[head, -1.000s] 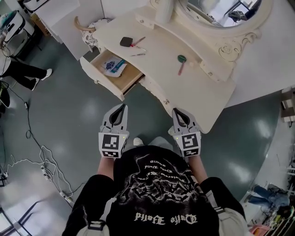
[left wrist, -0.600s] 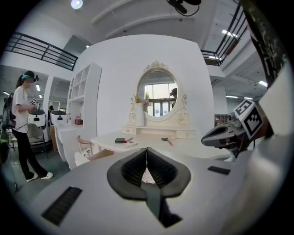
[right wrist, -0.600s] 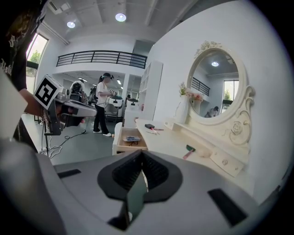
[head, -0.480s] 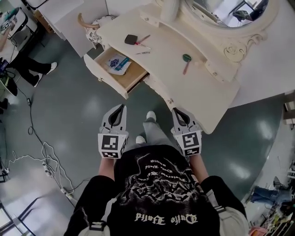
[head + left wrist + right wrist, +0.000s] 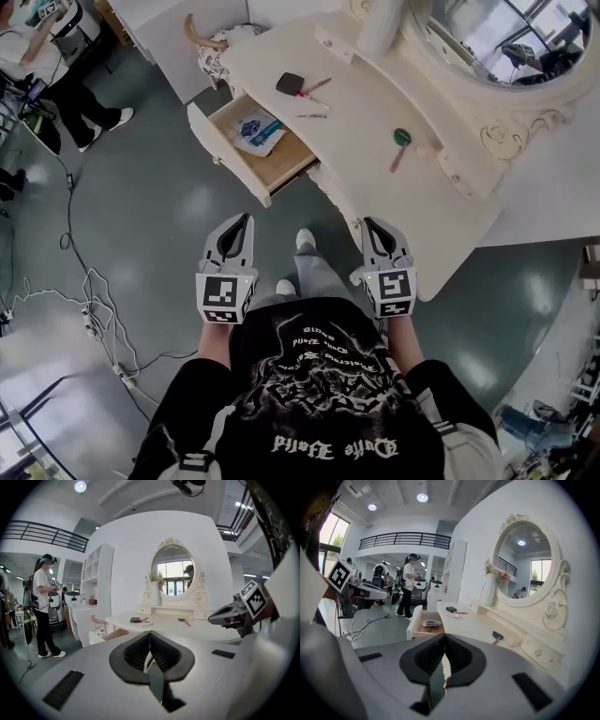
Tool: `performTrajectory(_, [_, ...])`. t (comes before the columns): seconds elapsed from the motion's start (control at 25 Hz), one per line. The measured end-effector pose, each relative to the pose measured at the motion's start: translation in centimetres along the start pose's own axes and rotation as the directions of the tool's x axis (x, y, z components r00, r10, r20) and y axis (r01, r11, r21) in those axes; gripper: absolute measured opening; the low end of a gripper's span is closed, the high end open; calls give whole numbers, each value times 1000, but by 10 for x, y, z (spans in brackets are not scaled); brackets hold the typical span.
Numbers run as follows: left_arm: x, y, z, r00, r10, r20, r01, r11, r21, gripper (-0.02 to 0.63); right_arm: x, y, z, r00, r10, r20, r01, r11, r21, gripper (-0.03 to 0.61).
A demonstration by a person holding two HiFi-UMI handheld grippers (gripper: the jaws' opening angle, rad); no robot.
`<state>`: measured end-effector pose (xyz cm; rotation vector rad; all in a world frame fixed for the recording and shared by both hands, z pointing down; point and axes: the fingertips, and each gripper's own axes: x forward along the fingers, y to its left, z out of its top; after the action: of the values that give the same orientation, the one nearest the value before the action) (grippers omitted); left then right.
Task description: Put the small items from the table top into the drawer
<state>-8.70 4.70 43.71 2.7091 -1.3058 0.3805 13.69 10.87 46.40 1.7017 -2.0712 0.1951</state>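
The cream dressing table [image 5: 427, 202] has its drawer [image 5: 284, 167] pulled open, with a printed packet [image 5: 255, 129] lying inside. On the top lie a black box [image 5: 290, 83], a pink pen [image 5: 315, 86], a thin silver item [image 5: 312, 115] and a green-headed brush [image 5: 401, 141]. My left gripper [image 5: 247, 219] and right gripper [image 5: 369, 224] are held side by side over the floor, short of the table. Both are shut with nothing in them. The pads meet in the left gripper view [image 5: 149, 637] and the right gripper view [image 5: 444, 639].
A person [image 5: 56, 75] stands at the far left near cables [image 5: 94, 319] on the floor. A chair with a curved back [image 5: 211, 42] stands beside the drawer. A white vase [image 5: 380, 28] and an oval mirror [image 5: 497, 37] stand at the table's back.
The person holding the grippers has stepped forward, so the table and drawer sit lower and further right in the head view. Both grippers stay shut and empty.
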Motion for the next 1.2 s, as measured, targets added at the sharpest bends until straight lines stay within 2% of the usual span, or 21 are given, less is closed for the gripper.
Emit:
performTrajectory(0.2, [16, 18, 6, 999, 48, -17, -48, 999, -10, 15, 28, -12, 17, 999, 36, 12, -36, 999, -15, 11])
performTrajectory(0.6, [64, 26, 22, 998, 51, -28, -51, 999, 4, 15, 82, -45, 33, 999, 49, 9, -49, 999, -8, 11])
performTrajectory(0.84, [88, 34, 29, 998, 49, -39, -49, 999, 3, 15, 113, -56, 49, 997, 79, 14, -80, 995, 65, 11])
performTrajectory(1.2, [114, 30, 36, 997, 54, -52, -54, 999, 3, 15, 143, -71, 38, 991, 123, -57, -122, 992, 29, 11])
